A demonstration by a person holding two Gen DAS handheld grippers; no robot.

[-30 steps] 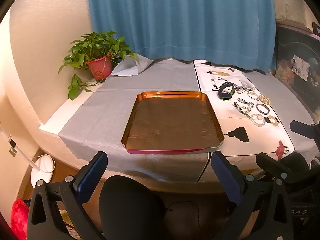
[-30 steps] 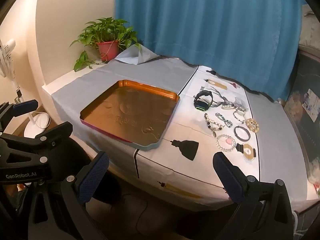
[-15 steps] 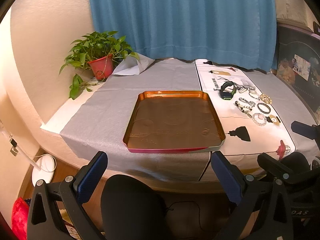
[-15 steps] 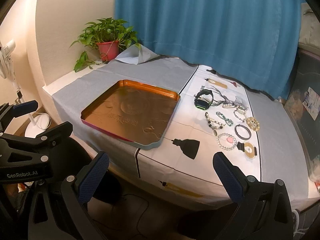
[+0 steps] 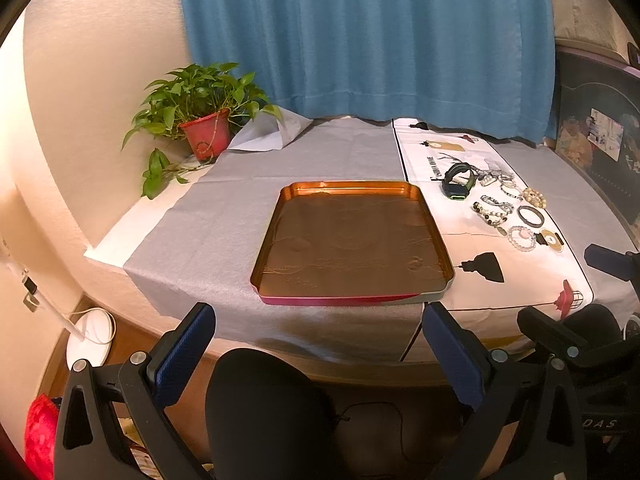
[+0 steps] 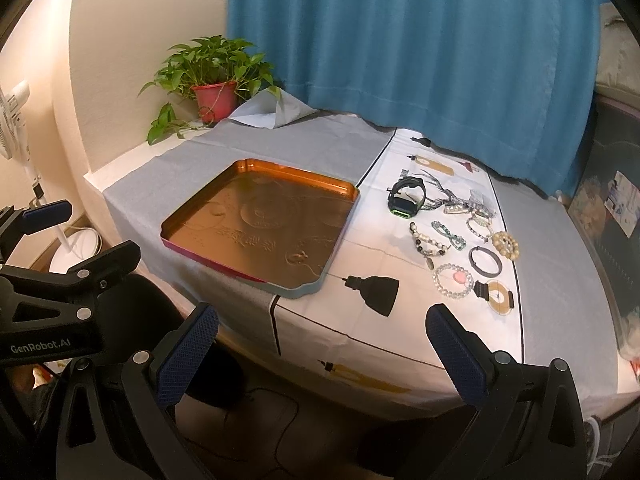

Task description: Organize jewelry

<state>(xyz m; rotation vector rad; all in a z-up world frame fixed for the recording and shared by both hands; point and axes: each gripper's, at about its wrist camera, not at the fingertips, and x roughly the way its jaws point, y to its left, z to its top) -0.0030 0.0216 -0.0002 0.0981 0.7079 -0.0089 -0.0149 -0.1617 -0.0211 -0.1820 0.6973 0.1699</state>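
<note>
An empty copper-coloured tray (image 5: 352,288) (image 6: 224,196) lies on the grey cloth in the middle of the table. To its right, on a white printed cloth, sit a black watch (image 5: 458,180) (image 6: 406,198) and several bead bracelets (image 5: 494,210) (image 6: 454,240). My left gripper (image 5: 318,350) hangs open below the table's front edge, in front of the tray. My right gripper (image 6: 322,354) is open too, short of the front edge and nearer the jewelry. Neither holds anything.
A potted plant (image 5: 200,120) (image 6: 214,84) stands at the back left corner against a blue curtain (image 5: 360,40). A black chair back (image 5: 268,408) sits under my left gripper. A white fan (image 6: 16,120) stands on the floor at left.
Both views have crept slightly closer to the table. The tray and jewelry have not moved, and both grippers stay open.
</note>
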